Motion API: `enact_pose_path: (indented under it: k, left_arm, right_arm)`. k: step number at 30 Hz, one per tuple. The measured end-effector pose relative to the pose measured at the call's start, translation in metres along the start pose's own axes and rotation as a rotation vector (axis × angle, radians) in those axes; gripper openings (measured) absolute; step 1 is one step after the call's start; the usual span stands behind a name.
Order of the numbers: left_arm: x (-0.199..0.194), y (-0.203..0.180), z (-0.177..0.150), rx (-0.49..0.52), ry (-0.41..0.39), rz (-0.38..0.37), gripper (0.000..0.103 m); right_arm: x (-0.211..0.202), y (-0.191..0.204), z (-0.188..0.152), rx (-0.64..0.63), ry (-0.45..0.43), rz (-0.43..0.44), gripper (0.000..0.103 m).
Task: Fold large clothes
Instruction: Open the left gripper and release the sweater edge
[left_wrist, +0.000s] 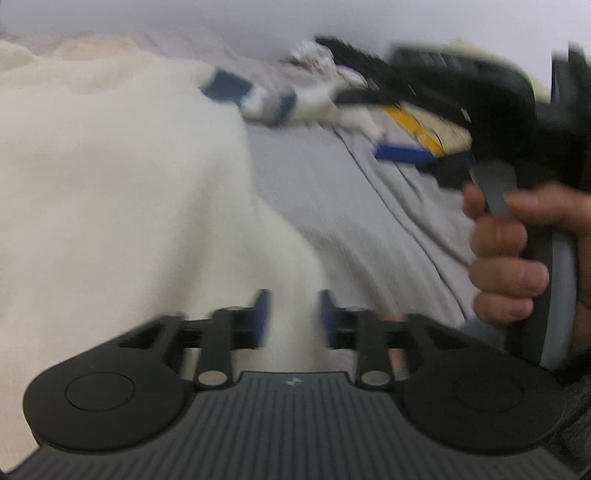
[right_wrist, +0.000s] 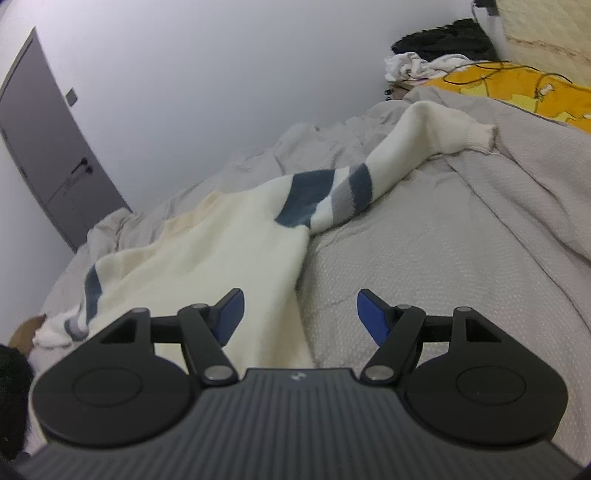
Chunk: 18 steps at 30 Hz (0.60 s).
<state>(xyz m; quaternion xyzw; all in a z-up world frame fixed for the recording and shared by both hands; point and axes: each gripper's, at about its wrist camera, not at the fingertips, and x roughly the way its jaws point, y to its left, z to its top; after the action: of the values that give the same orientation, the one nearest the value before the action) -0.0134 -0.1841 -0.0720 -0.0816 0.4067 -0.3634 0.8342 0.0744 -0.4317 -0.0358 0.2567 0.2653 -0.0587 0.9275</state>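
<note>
Sweater (right_wrist: 207, 251), cream with blue and grey bands on its sleeves, is lying spread across the grey bedspread (right_wrist: 443, 258). One sleeve (right_wrist: 406, 147) is stretching away from the sweater's body toward the yellow cloth (right_wrist: 535, 92) at the far side of the bed; the other sleeve (right_wrist: 79, 306) is trailing off the sweater's opposite edge.

Left gripper (left_wrist: 293, 319) is hovering low over the sweater, its blue pads standing partly apart with a ridge of cream knit showing in the gap. That view is blurring too much to tell whether the pads are pressing on the fabric.

Right gripper (right_wrist: 299, 314) is hanging with its jaws wide open, straddling the sweater's side edge: one pad over the knit, the other over bare bedspread, gripping nothing. A hand (left_wrist: 517, 254) is wrapping around its grey handle, just beside the sweater.

A grey door (right_wrist: 48, 140) is standing shut beyond the sweater.
</note>
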Motion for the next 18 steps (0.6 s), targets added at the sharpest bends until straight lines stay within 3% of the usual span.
enact_pose_path:
  k: [7,13,18]
  left_arm:
    - [-0.047,0.041,0.032,-0.070,-0.146,0.085,0.059]
    - [-0.061,0.082,0.048,-0.143,-0.193,0.206,0.059]
    - [-0.060,0.120,0.051,-0.249,-0.188,0.244,0.059]
  right_arm:
    - [0.018,-0.028,0.049,0.065,-0.001,0.053,0.071]
    - [0.094,-0.095,0.093,0.106,-0.030,-0.005,0.070]
    - [0.169,-0.158,0.117,0.211,-0.038,-0.067,0.067]
